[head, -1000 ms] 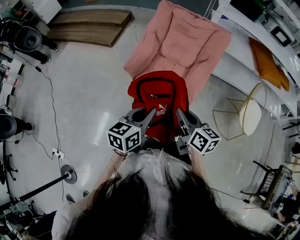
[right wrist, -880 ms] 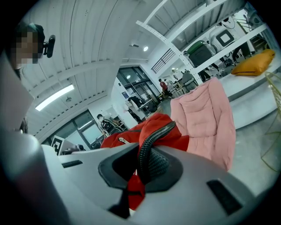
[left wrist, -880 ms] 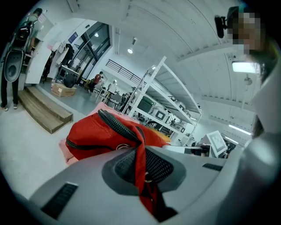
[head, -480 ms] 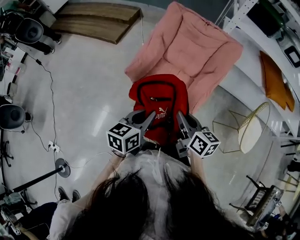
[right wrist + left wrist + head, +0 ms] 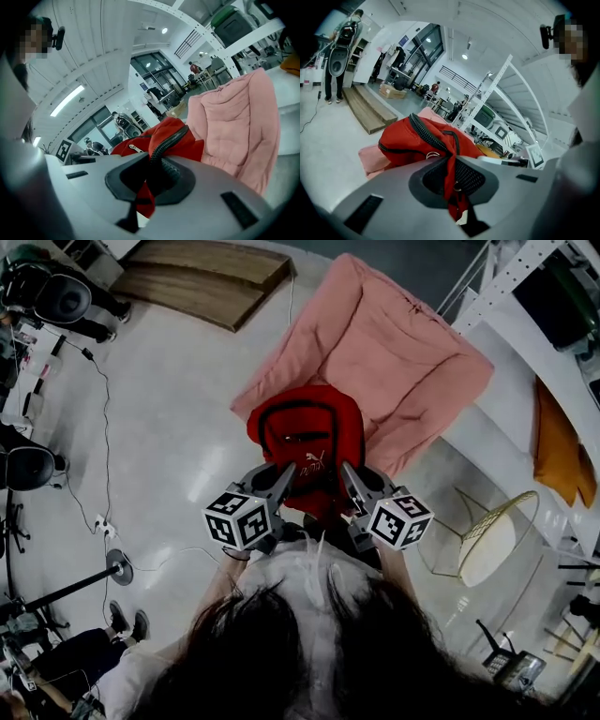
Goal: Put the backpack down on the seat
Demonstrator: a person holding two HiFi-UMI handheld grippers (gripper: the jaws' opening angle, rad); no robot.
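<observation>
A red backpack (image 5: 307, 439) with black zips hangs in the air in front of me, its top overlapping the near edge of the pink padded seat (image 5: 394, 352). My left gripper (image 5: 286, 480) is shut on the backpack's left side; in the left gripper view red fabric (image 5: 451, 173) is pinched between the jaws. My right gripper (image 5: 345, 474) is shut on the right side, with red fabric and a black zip (image 5: 161, 152) caught between its jaws. The backpack's lower part is hidden behind the grippers.
A wooden platform (image 5: 202, 282) lies at the back left. Cables and a power strip (image 5: 105, 526) cross the white floor at the left. A white shelf with an orange cushion (image 5: 562, 451) and a round wire side table (image 5: 487, 540) stand at the right.
The backpack and both grippers have drifted slightly left and toward the pink seat, which now fills more of the view. Both grips are unchanged.
</observation>
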